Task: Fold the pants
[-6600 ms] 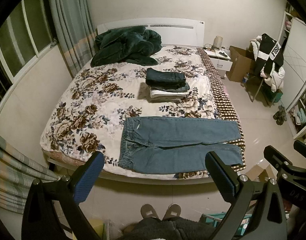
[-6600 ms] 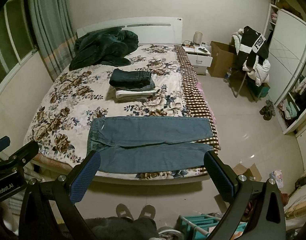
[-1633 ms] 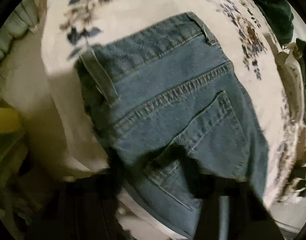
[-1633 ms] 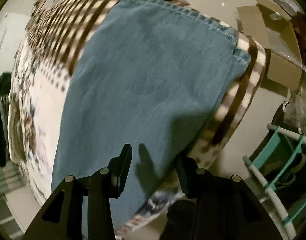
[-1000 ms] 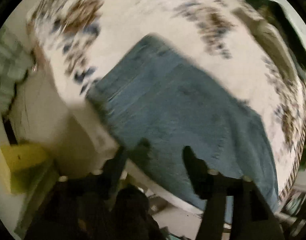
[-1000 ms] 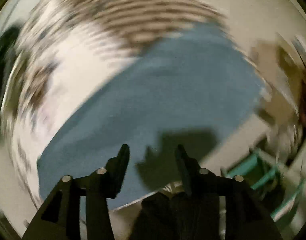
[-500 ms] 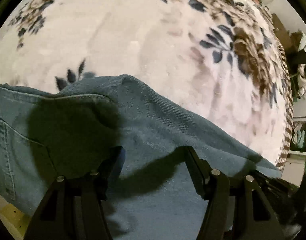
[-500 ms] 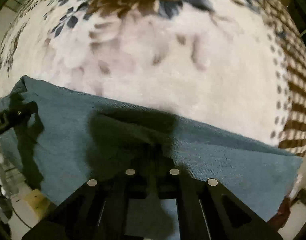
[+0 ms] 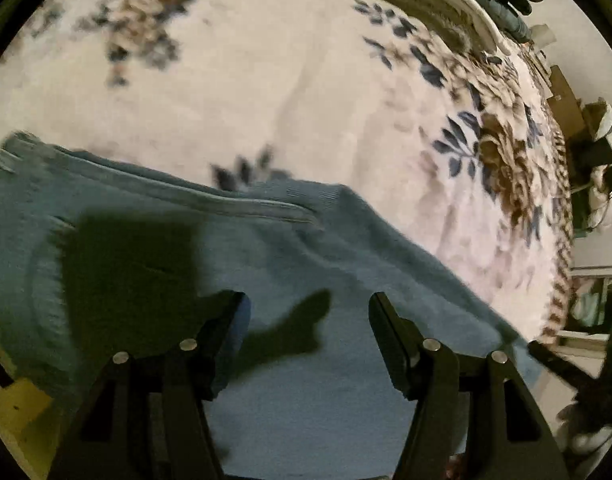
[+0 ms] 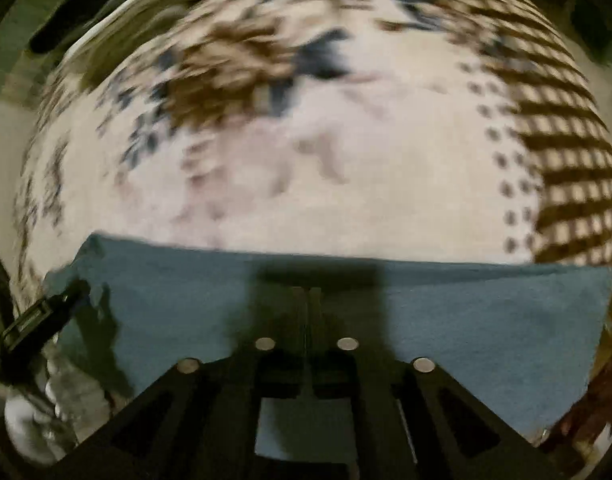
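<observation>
The blue jeans lie on the floral bedspread, one leg folded over the other. My left gripper is open just above the denim near the waistband, holding nothing. In the right wrist view the jeans' leg fills the lower frame. My right gripper is shut, its fingers pressed together on the folded edge of the leg. The other gripper shows at that view's left edge.
The floral bedspread spreads beyond the jeans, with a brown checked border at the right. A stack of folded clothes lies farther up the bed. A yellow object sits below the bed edge.
Both grippers carried the near leg up and over the far leg. My left gripper has widened and pulled back a little from the fabric. My right gripper stays shut on the leg.
</observation>
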Action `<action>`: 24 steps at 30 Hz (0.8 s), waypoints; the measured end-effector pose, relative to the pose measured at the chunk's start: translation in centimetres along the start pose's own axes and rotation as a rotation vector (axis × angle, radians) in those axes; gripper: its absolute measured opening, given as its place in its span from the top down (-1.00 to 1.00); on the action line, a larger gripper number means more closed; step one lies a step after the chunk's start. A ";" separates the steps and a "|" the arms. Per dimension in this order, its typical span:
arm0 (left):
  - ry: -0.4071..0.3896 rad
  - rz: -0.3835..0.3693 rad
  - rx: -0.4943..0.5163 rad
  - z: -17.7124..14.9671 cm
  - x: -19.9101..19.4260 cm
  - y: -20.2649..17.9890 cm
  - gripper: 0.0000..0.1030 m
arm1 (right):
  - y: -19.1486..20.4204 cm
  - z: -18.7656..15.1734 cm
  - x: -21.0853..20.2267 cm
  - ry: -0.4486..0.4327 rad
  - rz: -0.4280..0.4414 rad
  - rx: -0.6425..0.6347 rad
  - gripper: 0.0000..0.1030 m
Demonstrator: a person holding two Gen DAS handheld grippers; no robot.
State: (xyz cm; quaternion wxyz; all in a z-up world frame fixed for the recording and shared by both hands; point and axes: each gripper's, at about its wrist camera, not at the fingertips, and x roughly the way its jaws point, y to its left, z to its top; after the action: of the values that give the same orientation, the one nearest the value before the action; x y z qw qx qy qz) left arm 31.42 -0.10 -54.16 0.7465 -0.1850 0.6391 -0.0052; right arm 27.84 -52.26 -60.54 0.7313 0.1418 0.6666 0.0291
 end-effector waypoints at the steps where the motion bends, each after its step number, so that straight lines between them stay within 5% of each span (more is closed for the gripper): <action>1: -0.014 0.026 0.011 0.0 -0.2 -0.5 -0.15 | 1.6 0.2 0.0 0.006 0.023 -0.024 0.35; 2: -0.028 0.062 0.022 0.0 -0.4 0.0 -0.15 | 2.8 0.0 0.1 0.023 0.062 -0.054 0.02; 3: -0.036 0.091 0.026 0.1 -0.1 0.1 -0.15 | 3.6 -0.1 0.2 0.033 0.080 -0.070 -0.06; 10: -0.023 0.154 -0.078 1.0 1.6 5.4 -0.15 | 14.6 2.0 5.8 0.131 0.344 -0.117 -0.07; 14: -0.036 0.170 -0.092 1.2 1.3 6.9 -0.15 | 19.8 3.0 9.7 0.167 0.278 -0.244 -0.07; 15: -0.033 0.167 -0.102 1.1 1.3 7.4 -0.15 | 20.6 2.9 10.7 0.195 0.263 -0.283 -0.05; 16: -0.030 0.162 -0.111 1.1 1.2 7.8 -0.15 | 21.2 2.6 11.5 0.218 0.234 -0.327 0.27; 17: -0.027 0.155 -0.118 1.1 1.2 8.1 -0.15 | 21.9 2.3 11.9 0.218 0.224 -0.370 0.79; 24: -0.029 0.122 -0.122 0.8 0.7 9.0 -0.15 | 21.1 0.4 7.2 0.036 0.098 -0.477 0.93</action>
State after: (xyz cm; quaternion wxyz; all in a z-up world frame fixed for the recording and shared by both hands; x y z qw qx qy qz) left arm 30.27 8.34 -57.28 0.7419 -0.1908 0.6375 0.0819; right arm 32.08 -30.47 -62.26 0.7296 -0.0034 0.6462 0.2238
